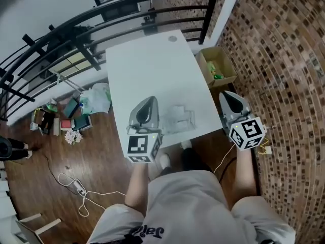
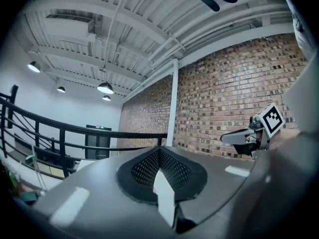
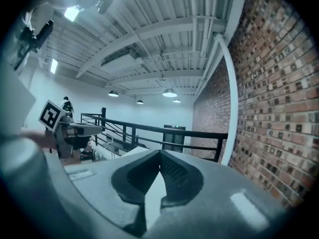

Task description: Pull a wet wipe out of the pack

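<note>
You're standing over a white table (image 1: 152, 65) that runs up to a black railing (image 1: 117, 6), with dark wooden floor (image 1: 56, 197) under you. A brick wall (image 1: 284, 55) runs along your right, and an open cardboard box (image 1: 217, 67) sits between it and the table. Bags and clutter (image 1: 76, 111) pile up to the left. Overhead, pendant lamps (image 2: 105, 87) glow under a white ribbed ceiling (image 2: 114, 29).

Wipe pack (image 1: 179, 118) blurring into the white table (image 1: 152, 60), floor clutter (image 1: 66, 117) and box contents (image 1: 217, 71) showing too small to identify
</note>
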Demonstrator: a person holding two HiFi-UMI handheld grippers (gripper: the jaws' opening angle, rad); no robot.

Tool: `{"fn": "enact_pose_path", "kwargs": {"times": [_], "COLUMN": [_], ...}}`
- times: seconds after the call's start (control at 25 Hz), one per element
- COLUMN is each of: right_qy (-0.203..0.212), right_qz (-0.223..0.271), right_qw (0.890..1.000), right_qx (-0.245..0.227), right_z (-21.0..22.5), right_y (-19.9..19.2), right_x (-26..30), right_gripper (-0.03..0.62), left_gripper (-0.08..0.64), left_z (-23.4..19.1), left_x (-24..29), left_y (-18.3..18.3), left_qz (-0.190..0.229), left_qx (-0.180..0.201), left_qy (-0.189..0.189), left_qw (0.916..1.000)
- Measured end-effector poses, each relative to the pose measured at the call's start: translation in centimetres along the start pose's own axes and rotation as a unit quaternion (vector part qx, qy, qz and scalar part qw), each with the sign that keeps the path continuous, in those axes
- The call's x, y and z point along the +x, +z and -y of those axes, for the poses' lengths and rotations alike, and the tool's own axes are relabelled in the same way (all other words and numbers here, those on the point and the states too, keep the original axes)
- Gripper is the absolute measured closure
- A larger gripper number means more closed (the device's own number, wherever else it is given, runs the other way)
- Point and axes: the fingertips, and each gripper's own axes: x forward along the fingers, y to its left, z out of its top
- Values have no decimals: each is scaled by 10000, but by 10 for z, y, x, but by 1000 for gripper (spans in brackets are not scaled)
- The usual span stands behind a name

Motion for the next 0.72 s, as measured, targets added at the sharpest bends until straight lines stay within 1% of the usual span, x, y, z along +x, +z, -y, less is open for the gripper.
{"fn": "enact_pose_path", "kwargs": {"times": [0.08, 0.16, 0.24, 0.32, 0.44, 0.56, 0.64, 0.72], "right_qy": [-80, 20, 313, 739, 1426, 2076, 2456, 2806], "right_qz": [-203, -375, -572, -871, -1258, -1459, -1601, -1767], "right_qw": [9995, 9978, 9942, 9863, 9677, 9464, 9292, 9091], "right_qx": [-237, -542, -859, -1191, -1656, -1998, -2249, -2522], "right_z": [34, 55, 63, 60, 44, 18, 1, -15], "right_y": [-7, -7, -7, -12, -22, -29, -33, -38], "right_x": [-11, -18, -18, -11, 6, 26, 38, 47], "right_gripper": [600, 600, 600, 600, 598, 543, 529, 510], "left_gripper": [545, 545, 545, 545, 545, 545, 545, 545], "left_z": [3, 3, 0, -1, -3, -7, -12, -17], "left_x": [6, 10, 13, 16, 16, 11, 7, 5], "left_y": [-13, -28, -42, -52, -67, -77, -81, -85], "left_qz": [-191, -257, -309, -390, -552, -669, -722, -754], "left_qx": [-5, 52, 82, 59, 14, 12, 11, -22], "left_qy": [-115, -173, -160, -116, -72, -47, 17, 101], "left_qw": [9998, 9995, 9994, 9992, 9984, 9977, 9974, 9971]}}
